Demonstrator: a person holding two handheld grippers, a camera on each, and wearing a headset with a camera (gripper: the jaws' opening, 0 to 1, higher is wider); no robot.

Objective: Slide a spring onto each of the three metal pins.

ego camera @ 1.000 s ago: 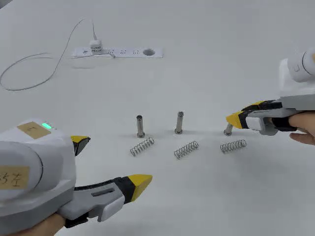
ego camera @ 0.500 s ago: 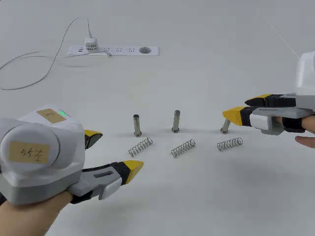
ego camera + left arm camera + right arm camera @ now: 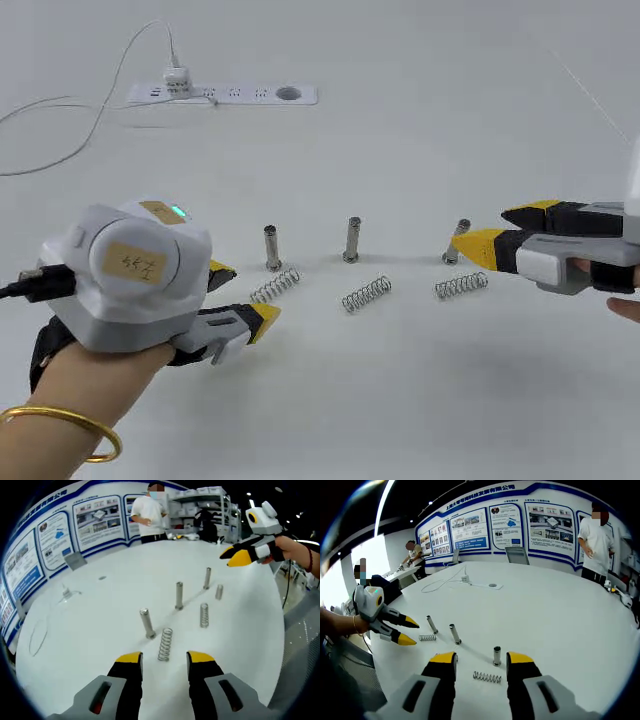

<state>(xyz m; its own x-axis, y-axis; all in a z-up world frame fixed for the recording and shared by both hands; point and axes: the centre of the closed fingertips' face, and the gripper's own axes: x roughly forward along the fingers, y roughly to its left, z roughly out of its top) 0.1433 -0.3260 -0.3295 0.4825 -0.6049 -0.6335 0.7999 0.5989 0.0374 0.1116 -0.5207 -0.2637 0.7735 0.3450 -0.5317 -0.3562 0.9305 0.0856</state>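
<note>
In the head view, three pins stand upright in a row on the white table (image 3: 420,400), each with a spring lying just in front of it: the left pin (image 3: 271,247) with the left spring (image 3: 275,285), the middle pin (image 3: 352,240) with the middle spring (image 3: 366,294), and the right pin (image 3: 456,240) with the right spring (image 3: 461,286). No spring is on a pin. The left gripper (image 3: 243,293) is near the left spring, its yellow-tipped jaws spread apart and empty, and a gold bracelet (image 3: 60,430) sits on the wrist behind it. The right gripper (image 3: 490,228) has its jaws parted and empty, the lower tip just beside the right pin; I cannot tell whether they touch. A power strip (image 3: 225,95) with a white cable (image 3: 60,120) lies at the far side. In the left gripper view, the left gripper (image 3: 165,657) has its two jaws open, with the left spring (image 3: 165,644) lying just ahead of the gap and the left pin (image 3: 147,623) beside it; the right gripper (image 3: 240,555) hangs above the far end of the row. In the right gripper view, the right gripper (image 3: 481,658) is open, and the right spring (image 3: 487,677) lies on the table between its jaws with the right pin (image 3: 496,656) just beyond; the left gripper (image 3: 411,632) is at the far end of the row, also open.
</note>
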